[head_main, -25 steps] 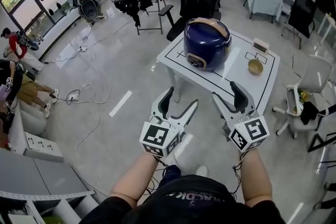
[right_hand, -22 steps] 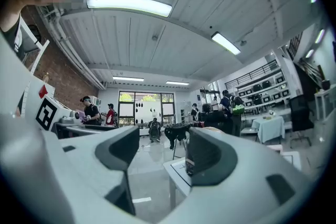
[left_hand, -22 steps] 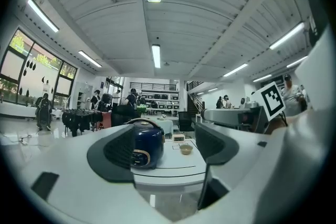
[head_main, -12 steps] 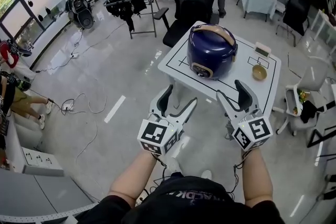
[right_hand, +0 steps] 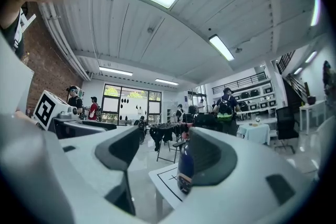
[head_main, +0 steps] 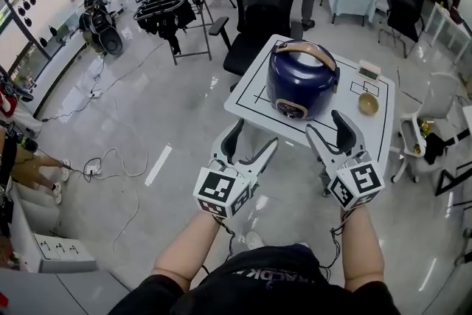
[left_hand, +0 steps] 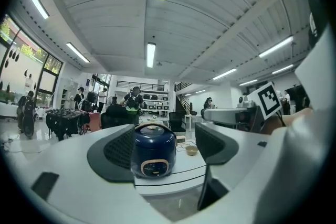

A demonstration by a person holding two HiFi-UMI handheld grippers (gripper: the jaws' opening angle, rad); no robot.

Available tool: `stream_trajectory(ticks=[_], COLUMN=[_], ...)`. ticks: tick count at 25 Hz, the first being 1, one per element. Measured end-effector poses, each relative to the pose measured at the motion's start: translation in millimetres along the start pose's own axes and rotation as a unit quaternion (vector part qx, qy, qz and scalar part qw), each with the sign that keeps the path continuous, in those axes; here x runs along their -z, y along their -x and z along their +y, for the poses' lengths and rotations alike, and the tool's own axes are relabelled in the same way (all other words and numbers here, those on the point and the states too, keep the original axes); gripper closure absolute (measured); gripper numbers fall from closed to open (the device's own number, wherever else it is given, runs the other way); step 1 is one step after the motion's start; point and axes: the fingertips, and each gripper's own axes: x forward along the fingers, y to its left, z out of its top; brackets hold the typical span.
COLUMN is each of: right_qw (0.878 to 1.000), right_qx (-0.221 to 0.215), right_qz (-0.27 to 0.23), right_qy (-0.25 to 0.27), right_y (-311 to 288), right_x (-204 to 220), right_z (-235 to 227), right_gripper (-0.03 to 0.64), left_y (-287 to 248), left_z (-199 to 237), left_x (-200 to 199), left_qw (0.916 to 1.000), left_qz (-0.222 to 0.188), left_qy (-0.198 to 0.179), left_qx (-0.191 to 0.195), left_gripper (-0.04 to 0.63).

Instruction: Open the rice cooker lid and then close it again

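Head view, one rice cooker, one bowl, left gripper, right gripper, gaping

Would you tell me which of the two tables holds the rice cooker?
The near white table with black lines holds the rice cooker; the far table wears a pale blue cloth.

The left tool and right tool are white, each shaped with two curved jaws lined by black textured pads. A cube of black-and-white square markers is carried at the rear of each. Thin dark cables are seen at the wrists. A black top with pale lettering is worn.
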Motion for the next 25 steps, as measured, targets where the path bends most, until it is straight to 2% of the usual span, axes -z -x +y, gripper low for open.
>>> stream_trajectory(ticks=[11,19,25], right_qw=[1.000,1.000,1.000], right_qx=[0.016,0.016,0.006], right_qz=[0.008,0.012,0.011], right_qy=[0.008,0.012,0.013], right_y=[-32.8,-60.6,-92.6], right_x=[-0.9,4.8,5.8], right_z=[-2.2,-33.1,-69.7], right_gripper=[0.333,0.333,0.333], left_y=[-15.5,-48.5,-93.4], left_z=[34.9,50.0,62.3], left_x=[-2.0,2.9,-1.1], left_qw=[0.9999,0.9999,1.0000], left_qz=[-0.003,-0.002,-0.003], left_qy=[0.008,0.012,0.006], left_qx=[0.013,0.009,0.003], left_gripper=[0.249,0.249,0.249])
